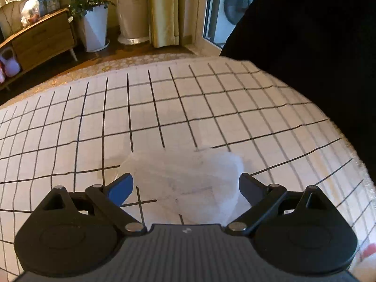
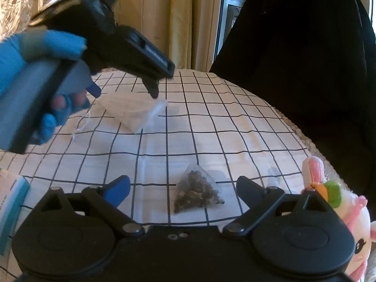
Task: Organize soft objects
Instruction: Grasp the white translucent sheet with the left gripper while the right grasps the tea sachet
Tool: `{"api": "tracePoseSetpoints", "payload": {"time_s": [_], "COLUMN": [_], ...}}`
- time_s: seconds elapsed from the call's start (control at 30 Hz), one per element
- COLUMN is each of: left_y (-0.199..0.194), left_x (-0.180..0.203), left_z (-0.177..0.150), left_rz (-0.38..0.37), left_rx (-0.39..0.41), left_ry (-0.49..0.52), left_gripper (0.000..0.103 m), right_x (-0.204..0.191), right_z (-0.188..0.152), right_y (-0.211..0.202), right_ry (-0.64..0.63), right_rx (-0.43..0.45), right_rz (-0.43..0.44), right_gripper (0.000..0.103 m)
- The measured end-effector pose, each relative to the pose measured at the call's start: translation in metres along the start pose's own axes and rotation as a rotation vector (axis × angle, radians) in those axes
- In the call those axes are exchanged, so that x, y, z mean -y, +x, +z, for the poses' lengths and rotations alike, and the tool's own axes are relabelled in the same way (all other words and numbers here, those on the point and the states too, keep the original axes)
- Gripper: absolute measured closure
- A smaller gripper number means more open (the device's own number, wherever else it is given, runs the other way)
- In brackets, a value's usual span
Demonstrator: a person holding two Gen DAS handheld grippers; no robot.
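While the left wrist view is showing only a translucent white pouch (image 1: pixel 185 181) lying on the checked cloth (image 1: pixel 94 122) between the spread fingers of the left gripper (image 1: pixel 185 185), the right wrist view is taking in much more of the table. It is showing the same pouch (image 2: pixel 131 111) from farther off, with a thin string (image 2: pixel 82 127) trailing from its near-left side, and the left gripper (image 2: pixel 122 91) hanging just above it, jaws apart, held by a hand in a blue glove (image 2: pixel 47 47). Whether its tips are touching the pouch cannot be told. From this side the pouch is lying with its long axis running from far left to near right, one loose corner lifting at the right end.

Only the right view is catching the tea bag (image 2: pixel 197 188), a clear pyramid of dark leaves with its point aiming away from the camera, sitting on the cloth between the wide-open fingers of the right gripper (image 2: pixel 183 188), untouched. A plush toy (image 2: pixel 352 223), white with pink and green trim, is lying at the right edge, and a teal box (image 2: pixel 11 209) is showing at the left; its print is too blurred to read.

Only the left view is showing a wooden cabinet (image 1: pixel 42 40) and a potted plant (image 1: pixel 94 23) beyond the table.
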State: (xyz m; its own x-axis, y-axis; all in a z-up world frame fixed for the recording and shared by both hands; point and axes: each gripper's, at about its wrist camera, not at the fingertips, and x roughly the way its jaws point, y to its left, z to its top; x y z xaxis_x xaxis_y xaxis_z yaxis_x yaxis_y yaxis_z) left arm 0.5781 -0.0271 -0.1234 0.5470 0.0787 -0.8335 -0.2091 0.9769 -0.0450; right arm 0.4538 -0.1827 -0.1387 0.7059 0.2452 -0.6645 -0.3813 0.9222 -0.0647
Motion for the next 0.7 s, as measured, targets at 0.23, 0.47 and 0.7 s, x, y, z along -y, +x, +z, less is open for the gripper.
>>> {"api": "tracePoseSetpoints", "payload": {"time_s": [0.23, 0.47, 0.7], "left_y": [0.022, 0.026, 0.022], "left_x": [-0.007, 0.003, 0.019], "left_z": [-0.006, -0.008, -0.006], "left_rz": [-0.024, 0.032, 0.006], "left_rx": [-0.026, 0.015, 0.036], "left_ry": [-0.032, 0.045, 0.093], "left_gripper": [0.006, 0.019, 0.078], "right_x": [0.002, 0.006, 0.005], "right_z": [0.003, -0.001, -0.003], "right_y": [0.011, 0.019, 0.018], "right_ry": [0.038, 0.086, 0.081], "right_rx": [-0.013, -0.055, -0.045], "right_rz": [-0.012, -0.01, -0.039], "right_gripper": [0.015, 0.033, 0.054]}}
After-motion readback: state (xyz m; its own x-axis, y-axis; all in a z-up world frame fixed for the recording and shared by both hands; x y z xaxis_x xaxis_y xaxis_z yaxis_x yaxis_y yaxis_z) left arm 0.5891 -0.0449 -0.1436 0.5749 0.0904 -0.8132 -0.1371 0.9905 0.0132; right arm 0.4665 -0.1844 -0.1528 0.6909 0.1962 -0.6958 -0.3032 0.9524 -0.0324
